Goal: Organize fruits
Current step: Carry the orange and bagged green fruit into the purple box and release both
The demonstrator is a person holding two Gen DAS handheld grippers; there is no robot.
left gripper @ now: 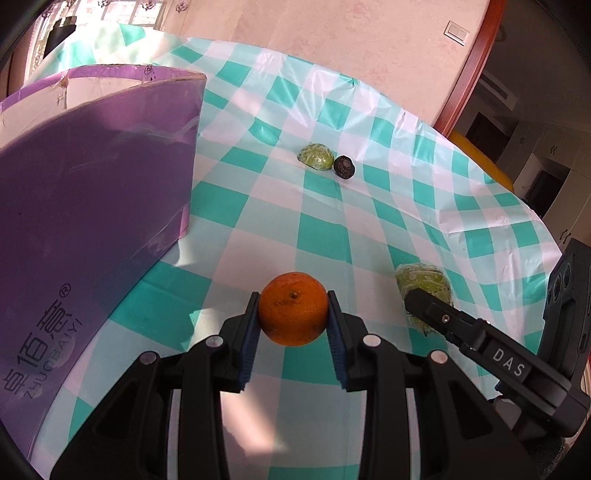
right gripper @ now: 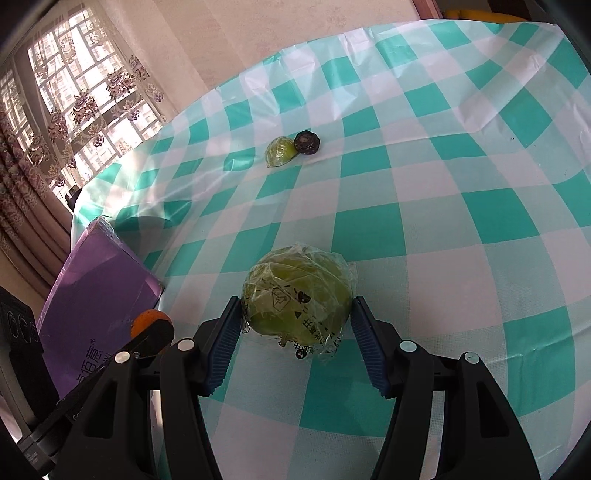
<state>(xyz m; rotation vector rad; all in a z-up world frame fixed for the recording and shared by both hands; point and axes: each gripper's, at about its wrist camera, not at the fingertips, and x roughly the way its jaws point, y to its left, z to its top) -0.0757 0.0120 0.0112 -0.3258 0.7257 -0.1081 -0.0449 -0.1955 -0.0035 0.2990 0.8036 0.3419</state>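
Our left gripper [left gripper: 293,319] fingers pinched on the orange [left gripper: 293,308], right gripper [right gripper: 295,328] spread around the wrapped green fruit [right gripper: 297,297], left pad touching, purple box [left gripper: 92,229] at nine o'clock, small wrapped fruit [right gripper: 280,151] and dark fruit [right gripper: 306,142] touching at twelve.

Pink wall [right gripper: 288,26] — curtained window [right gripper: 74,92]

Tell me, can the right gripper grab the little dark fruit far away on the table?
Probably not yet: the right gripper already straddles a wrapped green fruit. The dark fruit lies farther off.
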